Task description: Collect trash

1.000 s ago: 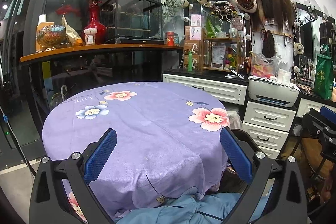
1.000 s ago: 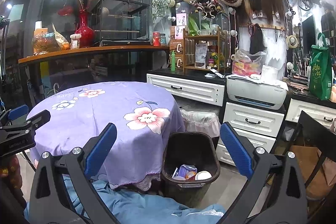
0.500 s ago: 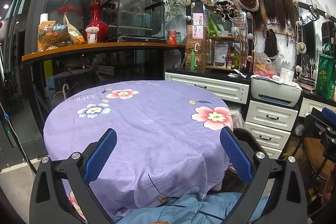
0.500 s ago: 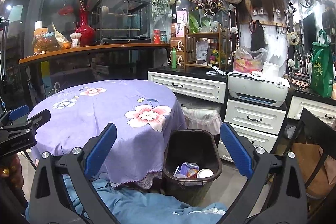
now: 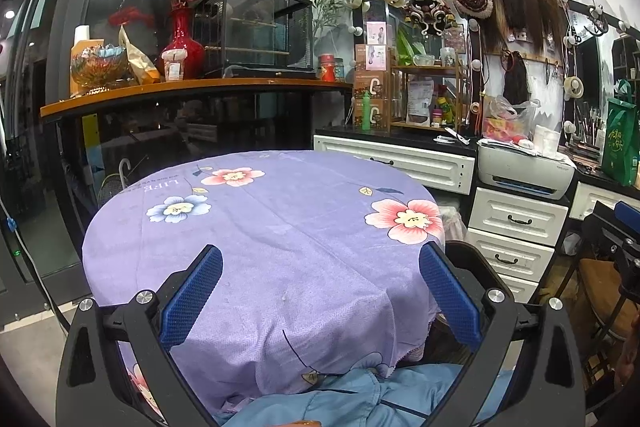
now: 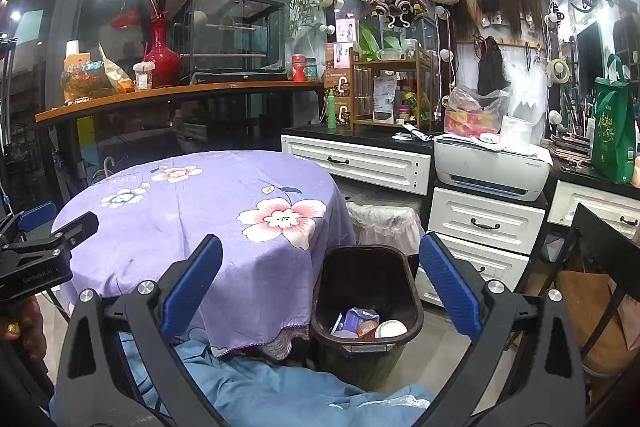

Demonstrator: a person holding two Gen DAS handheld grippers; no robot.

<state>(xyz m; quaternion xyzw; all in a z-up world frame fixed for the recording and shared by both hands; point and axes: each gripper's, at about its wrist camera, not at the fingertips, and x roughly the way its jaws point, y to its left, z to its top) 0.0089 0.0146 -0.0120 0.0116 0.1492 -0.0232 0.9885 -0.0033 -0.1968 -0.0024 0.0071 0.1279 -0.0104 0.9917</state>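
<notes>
Little moved over the last second: from your left wrist, the view only drifted slightly, and the round table's purple floral cloth (image 5: 280, 247) stayed bare of litter. Your left gripper (image 5: 320, 291) hovered over the near edge, spread wide and empty.

From your right wrist, the dark bin (image 6: 366, 301) at 6 o'clock crept a touch closer, wrappers and a cup lid (image 6: 390, 327) already inside. Your right gripper (image 6: 320, 291) hung above it, equally wide, carrying nothing. Collection looked essentially finished.
</notes>
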